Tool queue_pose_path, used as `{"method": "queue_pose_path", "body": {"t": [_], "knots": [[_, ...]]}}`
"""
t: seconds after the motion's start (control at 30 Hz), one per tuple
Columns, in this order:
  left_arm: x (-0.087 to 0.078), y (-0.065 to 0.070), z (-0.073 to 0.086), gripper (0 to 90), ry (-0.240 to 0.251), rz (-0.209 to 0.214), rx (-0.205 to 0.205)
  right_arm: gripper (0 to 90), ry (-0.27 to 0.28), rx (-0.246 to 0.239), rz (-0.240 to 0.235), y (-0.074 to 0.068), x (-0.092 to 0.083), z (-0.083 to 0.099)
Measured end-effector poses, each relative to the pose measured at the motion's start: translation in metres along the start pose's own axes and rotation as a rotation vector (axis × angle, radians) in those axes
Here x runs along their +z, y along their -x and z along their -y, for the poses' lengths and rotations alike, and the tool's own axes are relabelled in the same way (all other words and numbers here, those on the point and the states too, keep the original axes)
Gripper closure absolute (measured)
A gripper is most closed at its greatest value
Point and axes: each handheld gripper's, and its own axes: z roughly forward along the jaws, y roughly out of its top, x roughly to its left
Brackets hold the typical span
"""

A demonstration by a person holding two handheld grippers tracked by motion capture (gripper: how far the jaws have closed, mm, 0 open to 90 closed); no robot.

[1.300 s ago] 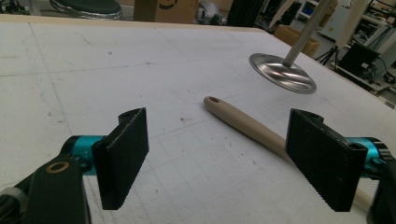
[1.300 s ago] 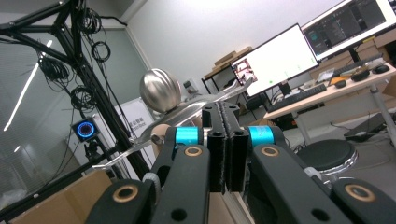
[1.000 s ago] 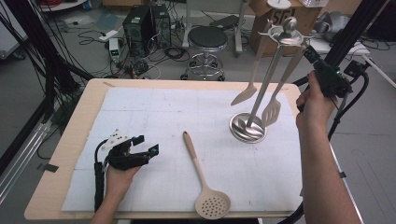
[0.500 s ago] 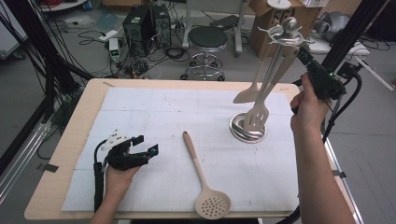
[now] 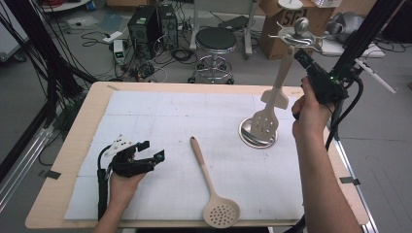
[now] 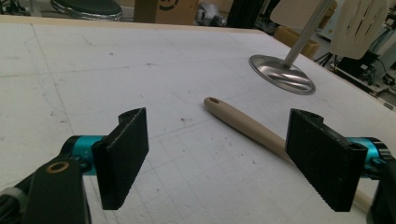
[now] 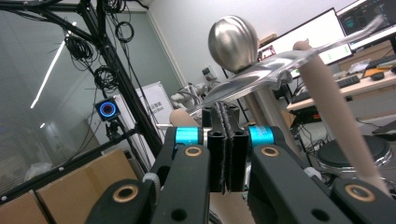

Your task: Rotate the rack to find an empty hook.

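brown cardboard box on the floor behind the round black stool (image 5: 272, 29): large dark printed letters, roughly "SF", partly hidden by the hanging beige spatula
white sign board standing behind the black frame pole (image 7: 150, 103): dark characters, too small to read
bright computer monitors on the far desk (image 7: 327, 35): screen contents blurred, unreadable

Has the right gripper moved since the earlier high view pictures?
Yes. The right gripper has moved up and toward the rack's top knob, judged against the steel base, which stays on the table.
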Motion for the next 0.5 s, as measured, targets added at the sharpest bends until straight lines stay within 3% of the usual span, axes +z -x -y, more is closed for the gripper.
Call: {"method": "queue_pose_path", "body": {"t": [0.3, 0.5], "knots": [[0.0005, -0.0007, 0.0006, 22.1, -0.006, -0.001, 0.003, 90.0, -0.010, -0.003, -0.011, -0.0092, 0.0089, 0.0076], [-0.0003, -0.0006, 0.0010, 22.2, -0.006, -0.004, 0.006, 90.0, -0.003, -0.004, 0.010, -0.0006, 0.0009, 0.0090]]}}
